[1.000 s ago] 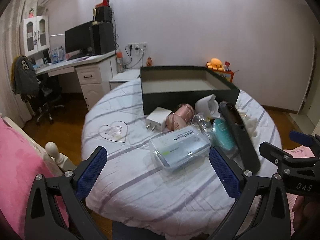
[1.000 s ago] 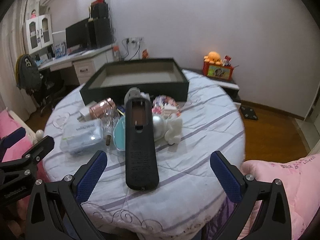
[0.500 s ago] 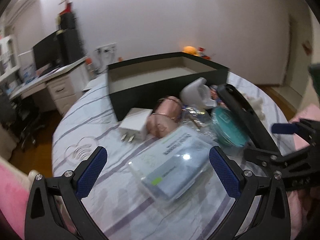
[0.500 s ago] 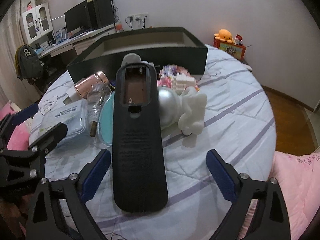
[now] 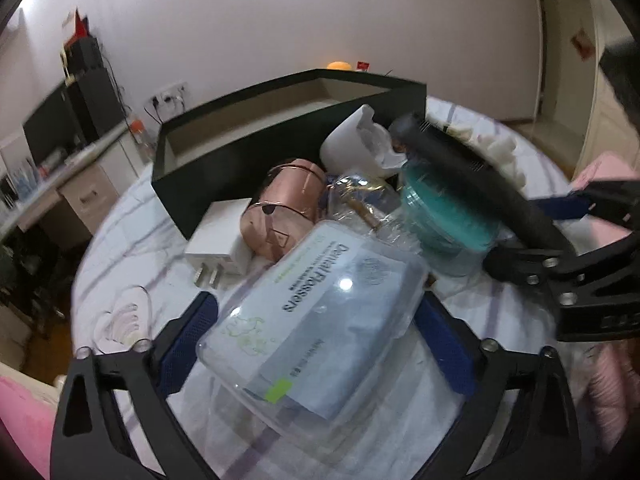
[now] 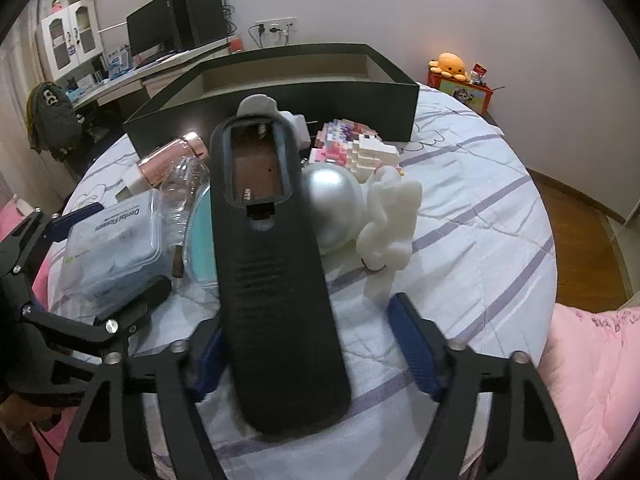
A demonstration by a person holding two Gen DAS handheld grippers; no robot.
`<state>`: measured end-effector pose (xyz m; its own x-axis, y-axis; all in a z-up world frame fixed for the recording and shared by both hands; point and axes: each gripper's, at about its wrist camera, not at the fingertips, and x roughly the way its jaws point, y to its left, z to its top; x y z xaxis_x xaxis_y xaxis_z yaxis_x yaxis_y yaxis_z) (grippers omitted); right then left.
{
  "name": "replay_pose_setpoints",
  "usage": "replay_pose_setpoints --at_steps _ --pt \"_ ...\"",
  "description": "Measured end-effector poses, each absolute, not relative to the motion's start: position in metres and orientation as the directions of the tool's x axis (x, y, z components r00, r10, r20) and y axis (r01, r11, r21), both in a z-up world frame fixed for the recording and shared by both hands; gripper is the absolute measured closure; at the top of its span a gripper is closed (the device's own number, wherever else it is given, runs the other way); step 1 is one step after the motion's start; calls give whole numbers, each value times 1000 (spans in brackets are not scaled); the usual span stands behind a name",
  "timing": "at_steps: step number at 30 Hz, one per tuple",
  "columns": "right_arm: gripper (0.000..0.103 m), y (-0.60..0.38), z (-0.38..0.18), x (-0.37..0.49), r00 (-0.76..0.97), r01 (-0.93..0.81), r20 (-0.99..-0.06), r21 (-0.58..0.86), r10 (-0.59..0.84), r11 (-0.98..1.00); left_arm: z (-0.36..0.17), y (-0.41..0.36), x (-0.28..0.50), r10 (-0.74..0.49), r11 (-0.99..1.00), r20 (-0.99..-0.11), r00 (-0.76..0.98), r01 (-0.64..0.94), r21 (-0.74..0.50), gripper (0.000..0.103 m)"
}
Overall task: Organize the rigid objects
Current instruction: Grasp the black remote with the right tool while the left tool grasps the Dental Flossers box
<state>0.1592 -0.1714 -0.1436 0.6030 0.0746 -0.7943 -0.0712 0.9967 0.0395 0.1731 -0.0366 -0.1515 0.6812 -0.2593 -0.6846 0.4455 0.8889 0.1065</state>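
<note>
A pile of objects lies on a round striped table in front of an open dark box (image 5: 248, 132) (image 6: 304, 76). My left gripper (image 5: 320, 344) is open, its blue pads on either side of a clear plastic dental flossers box (image 5: 320, 316), which also shows in the right wrist view (image 6: 112, 240). My right gripper (image 6: 312, 352) is open around the near end of a long black remote (image 6: 276, 264) with its battery cover off; the left pad is close to it, the right pad stands apart. The remote also shows in the left wrist view (image 5: 480, 184).
Behind the flossers box lie a white plug adapter (image 5: 220, 240), a rose-gold cup (image 5: 284, 208), a clear bottle (image 5: 368, 196), a teal lid (image 5: 444, 208) and a white cup (image 5: 352, 140). A silver ball (image 6: 332, 204), a white figurine (image 6: 392, 220) and a pixel-block toy (image 6: 352, 144) lie to the right.
Both grippers have moved forward and down toward the pile. The flossers box now sits between my left pads and the remote's near end between my right pads.
</note>
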Motion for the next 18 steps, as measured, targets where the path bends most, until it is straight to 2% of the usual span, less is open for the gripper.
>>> replay_pose_setpoints --at_steps 1,9,11,18 --pt "46 -172 -143 159 603 -72 -794 38 74 997 -151 -35 175 -271 895 -690 671 439 75 8" --pt "51 -173 -138 153 611 -87 -783 80 117 993 -148 -31 164 -271 912 -705 655 409 30 21" --pt "53 -173 -136 151 614 -90 -778 97 132 991 -146 -26 161 -282 916 -706 649 401 2 28" --pt "58 -172 -128 144 625 -108 -764 118 160 987 -136 -23 147 -290 924 -704 649 381 -30 35"
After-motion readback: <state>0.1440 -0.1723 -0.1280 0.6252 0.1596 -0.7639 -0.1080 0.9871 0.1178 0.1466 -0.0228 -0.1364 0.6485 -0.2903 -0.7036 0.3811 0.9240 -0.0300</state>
